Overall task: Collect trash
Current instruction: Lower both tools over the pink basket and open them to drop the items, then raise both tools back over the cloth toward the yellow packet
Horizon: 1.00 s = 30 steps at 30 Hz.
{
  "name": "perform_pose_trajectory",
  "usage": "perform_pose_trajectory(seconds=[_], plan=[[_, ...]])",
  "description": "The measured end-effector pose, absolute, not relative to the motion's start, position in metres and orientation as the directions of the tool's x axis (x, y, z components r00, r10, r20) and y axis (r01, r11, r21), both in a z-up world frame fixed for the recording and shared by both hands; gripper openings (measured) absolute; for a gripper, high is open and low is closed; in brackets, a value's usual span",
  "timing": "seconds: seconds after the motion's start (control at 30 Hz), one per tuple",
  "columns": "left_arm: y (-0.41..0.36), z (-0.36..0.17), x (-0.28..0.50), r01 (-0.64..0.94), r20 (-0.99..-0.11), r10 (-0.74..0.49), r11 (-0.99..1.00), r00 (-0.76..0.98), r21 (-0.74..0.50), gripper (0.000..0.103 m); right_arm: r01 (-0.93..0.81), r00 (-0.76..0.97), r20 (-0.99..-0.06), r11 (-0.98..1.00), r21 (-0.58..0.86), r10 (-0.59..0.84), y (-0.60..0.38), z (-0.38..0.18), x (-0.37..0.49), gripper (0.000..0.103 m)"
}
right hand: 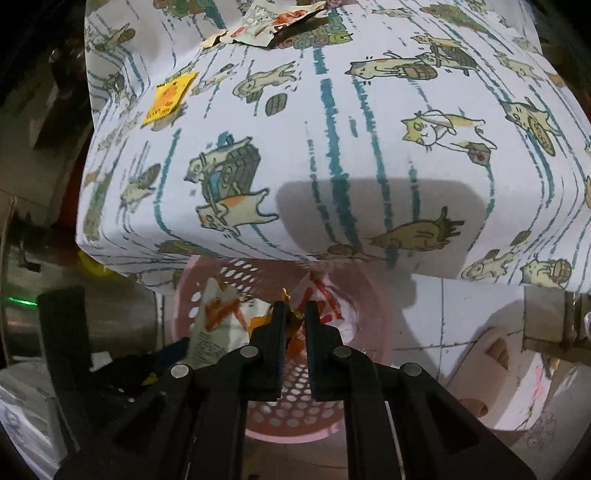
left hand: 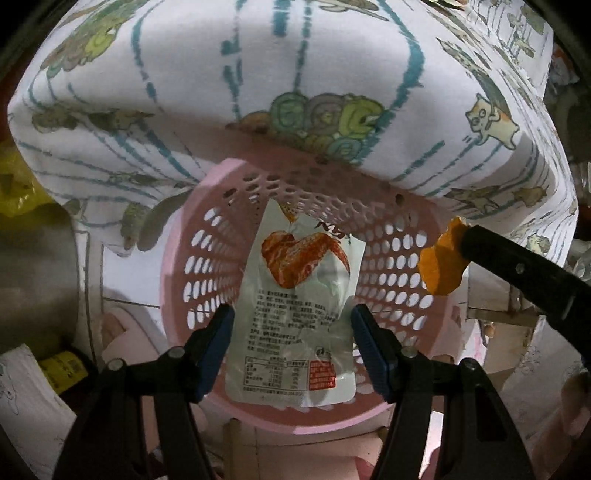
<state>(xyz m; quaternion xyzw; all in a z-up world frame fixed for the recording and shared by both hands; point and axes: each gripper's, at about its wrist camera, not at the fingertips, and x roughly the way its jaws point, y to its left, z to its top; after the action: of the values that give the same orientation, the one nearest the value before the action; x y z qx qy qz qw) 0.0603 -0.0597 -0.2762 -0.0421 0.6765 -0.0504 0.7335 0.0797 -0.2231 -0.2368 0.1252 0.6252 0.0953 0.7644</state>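
A white snack wrapper (left hand: 295,295) printed with a chicken wing hangs upright over the pink perforated basket (left hand: 402,258). My left gripper (left hand: 291,314) points down, its blue pads (left hand: 218,339) pressing the wrapper's two side edges. My right gripper (right hand: 295,310) is shut on a crumpled orange wrapper (right hand: 291,321), also above the basket (right hand: 295,428). The left wrist view shows that orange wrapper (left hand: 441,258) at the tip of the right gripper's black finger (left hand: 517,266). The white wrapper (right hand: 218,321) appears at the left of the right wrist view.
The basket stands on a tiled floor, partly under a table edge draped in a cat-print cloth (right hand: 332,147). A yellow packet (right hand: 170,98) and torn wrappers (right hand: 266,26) lie on the cloth. A metal container (left hand: 37,277) stands left of the basket.
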Motion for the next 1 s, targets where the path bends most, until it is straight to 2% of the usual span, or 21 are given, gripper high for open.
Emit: perform_pose_trajectory(seconds=[0.07, 0.13, 0.2, 0.23, 0.33, 0.5, 0.6, 0.83, 1.0], plan=[[-0.06, -0.278, 0.062, 0.026, -0.989, -0.13, 0.991, 0.073, -0.128, 0.064, 0.023, 0.19, -0.931, 0.947, 0.322, 0.312, -0.223, -0.242, 0.08, 0.01], [-0.06, -0.277, 0.064, 0.031, -0.988, -0.137, 0.99, 0.071, -0.135, 0.076, 0.028, 0.194, -0.931, 0.947, 0.319, 0.308, -0.223, -0.242, 0.081, 0.01], [-0.062, -0.277, 0.064, 0.042, -0.988, -0.14, 0.99, 0.069, -0.137, 0.084, 0.034, 0.203, -0.931, 0.948, 0.316, 0.303, -0.225, -0.241, 0.083, 0.01], [-0.065, -0.276, 0.063, 0.054, -0.991, -0.118, 0.992, 0.07, -0.114, 0.084, 0.042, 0.199, -0.931, 0.946, 0.32, 0.306, -0.228, -0.242, 0.083, 0.011], [-0.069, -0.276, 0.06, 0.087, -0.995, -0.066, 0.994, 0.075, -0.06, 0.084, 0.078, 0.175, -0.924, 0.93, 0.359, 0.341, -0.235, -0.246, 0.084, 0.024], [-0.071, -0.263, 0.06, 0.102, -0.991, -0.039, 0.994, 0.128, -0.026, 0.084, 0.068, 0.187, -0.937, 0.947, 0.313, 0.296, -0.236, -0.238, 0.085, 0.024], [-0.073, -0.24, 0.057, 0.123, -0.976, 0.008, 0.992, 0.216, 0.035, 0.084, 0.073, 0.247, -0.945, 0.969, 0.237, 0.213, -0.237, -0.213, 0.08, 0.024], [-0.067, -0.149, 0.053, 0.097, -0.896, -0.05, 0.995, 0.441, -0.007, 0.084, -0.033, 0.507, -0.842, 0.98, 0.195, 0.185, -0.239, -0.109, 0.062, 0.024], [-0.06, -0.088, 0.044, 0.068, -0.818, -0.026, 0.998, 0.575, 0.016, 0.084, -0.047, 0.588, -0.791, 0.984, 0.173, 0.167, -0.253, -0.075, 0.056, 0.024]])
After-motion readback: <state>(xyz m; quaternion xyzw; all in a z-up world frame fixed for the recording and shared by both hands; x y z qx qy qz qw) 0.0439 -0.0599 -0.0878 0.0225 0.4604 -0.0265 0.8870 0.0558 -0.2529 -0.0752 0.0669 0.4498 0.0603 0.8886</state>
